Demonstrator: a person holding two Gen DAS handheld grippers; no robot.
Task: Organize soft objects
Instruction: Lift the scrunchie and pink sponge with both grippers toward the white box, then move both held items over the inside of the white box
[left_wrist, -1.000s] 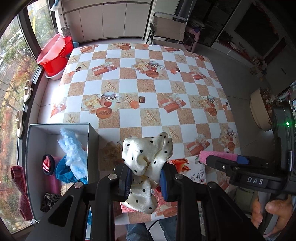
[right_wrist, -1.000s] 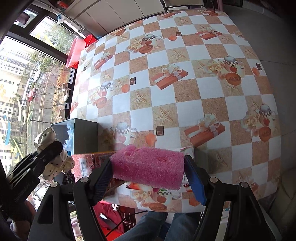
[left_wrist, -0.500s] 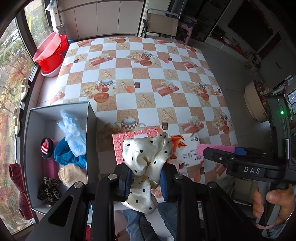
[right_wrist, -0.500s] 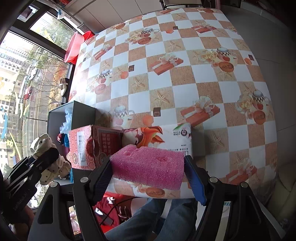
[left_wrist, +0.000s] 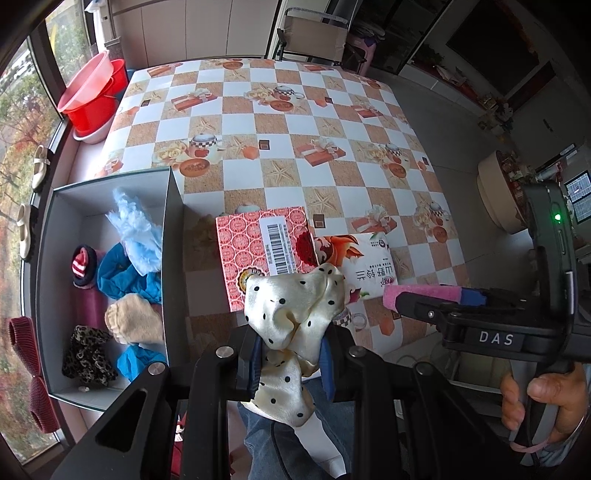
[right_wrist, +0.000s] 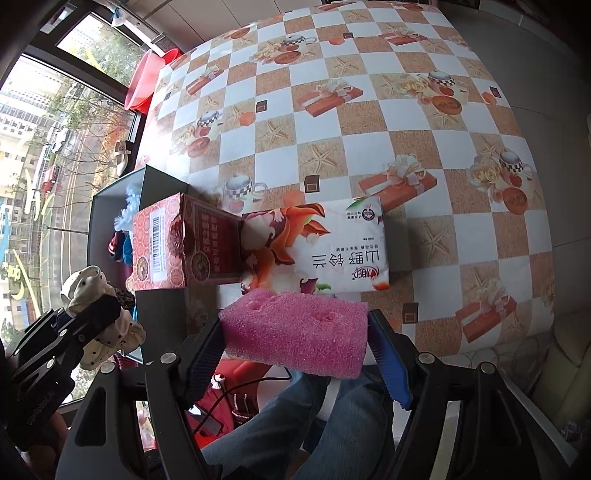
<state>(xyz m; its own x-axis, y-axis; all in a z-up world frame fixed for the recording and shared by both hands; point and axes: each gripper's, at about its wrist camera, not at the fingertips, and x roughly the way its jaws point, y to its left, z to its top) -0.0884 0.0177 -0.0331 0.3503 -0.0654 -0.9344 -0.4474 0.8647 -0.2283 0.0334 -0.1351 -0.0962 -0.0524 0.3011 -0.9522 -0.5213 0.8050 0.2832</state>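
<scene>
At the far left a grey box (left_wrist: 173, 258) sits on the table's (left_wrist: 258, 122) near-left corner, holding soft pieces: a fluffy pale-blue one, teal ones, a beige one, a leopard-print one and a red-striped roll. Just right of it stands a red carton (left_wrist: 258, 254), touching a white tissue pack (left_wrist: 369, 262) printed with orange flowers. The left gripper (left_wrist: 291, 354) is pinched narrow on a cream cloth (left_wrist: 295, 314), glossy, crumpled, with black dots, hanging above the table's near edge. Further right, the right gripper (right_wrist: 295, 350) stands wide, clamped on a pink sponge (right_wrist: 295, 332), a porous block with dents on top, hanging over the near edge just before the pack.
</scene>
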